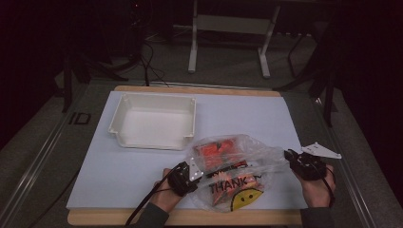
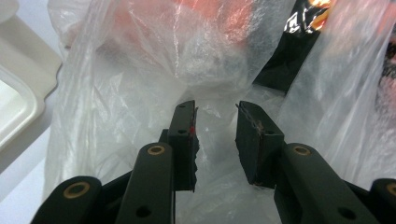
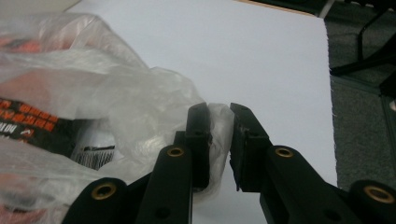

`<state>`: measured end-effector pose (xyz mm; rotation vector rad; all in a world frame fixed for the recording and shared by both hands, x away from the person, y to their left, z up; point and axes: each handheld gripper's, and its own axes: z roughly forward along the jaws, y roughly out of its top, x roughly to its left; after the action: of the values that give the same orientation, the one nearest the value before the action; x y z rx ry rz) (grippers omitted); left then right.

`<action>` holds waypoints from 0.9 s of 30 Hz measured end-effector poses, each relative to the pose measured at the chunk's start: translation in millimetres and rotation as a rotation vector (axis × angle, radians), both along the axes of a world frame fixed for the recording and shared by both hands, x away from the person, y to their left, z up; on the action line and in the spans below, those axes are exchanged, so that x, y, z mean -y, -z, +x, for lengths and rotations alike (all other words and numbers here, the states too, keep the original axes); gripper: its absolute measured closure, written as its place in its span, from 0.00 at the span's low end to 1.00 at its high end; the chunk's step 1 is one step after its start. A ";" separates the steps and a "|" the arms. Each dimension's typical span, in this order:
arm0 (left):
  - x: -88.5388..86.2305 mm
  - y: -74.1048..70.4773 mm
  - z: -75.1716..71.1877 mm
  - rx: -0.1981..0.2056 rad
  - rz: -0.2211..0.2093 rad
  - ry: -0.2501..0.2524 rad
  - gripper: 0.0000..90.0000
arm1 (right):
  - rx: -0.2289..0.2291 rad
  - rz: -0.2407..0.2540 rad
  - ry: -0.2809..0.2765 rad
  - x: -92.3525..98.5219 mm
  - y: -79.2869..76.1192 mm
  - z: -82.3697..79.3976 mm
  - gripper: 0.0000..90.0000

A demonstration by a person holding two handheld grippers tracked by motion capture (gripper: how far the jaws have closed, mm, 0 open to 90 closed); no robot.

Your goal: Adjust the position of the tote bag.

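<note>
The right gripper (image 3: 219,140) has its fingers (image 3: 198,140) narrowed around a bunched edge of the clear plastic bag (image 3: 140,107); a fold of film sits between them against the left finger, though whether both pads press it cannot be told. The left gripper (image 2: 215,140) has its fingers (image 2: 184,140) released, standing apart with a gap, and crumpled bag film lies just behind and between them without either pad clearly pressing it. In the high view the left gripper (image 1: 190,172) is at the bag's left side and the right gripper (image 1: 297,161) at its right corner, each carried in a hand (image 1: 316,187). The bag (image 1: 237,175) lies on the white sheet (image 1: 123,166) near the desk's (image 1: 190,217) front edge, holding orange-red packets (image 1: 216,152) and printed with "THANK" and a yellow smiley. A white plastic tray (image 1: 154,121) sits behind it, apart.
</note>
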<state>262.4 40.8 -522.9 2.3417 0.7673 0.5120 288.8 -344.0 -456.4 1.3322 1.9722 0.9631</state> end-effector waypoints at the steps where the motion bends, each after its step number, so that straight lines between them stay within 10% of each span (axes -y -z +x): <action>1: -0.2 -0.3 0.2 -0.001 0.003 -0.003 0.76 | -0.014 0.010 -0.005 -0.7 0.2 1.0 0.86; 8: -2.9 -4.7 -2.3 0.010 -0.020 0.004 0.72 | 0.009 0.111 -0.092 -1.3 -8.9 -3.4 0.72; 27: -2.9 -9.1 -3.0 0.018 -0.043 0.004 0.71 | 0.101 0.152 -0.254 -15.5 -34.9 -18.2 0.64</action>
<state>259.3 43.8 -513.7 2.2951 0.7579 0.5094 270.6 -328.5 -421.5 1.1038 2.0573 1.2958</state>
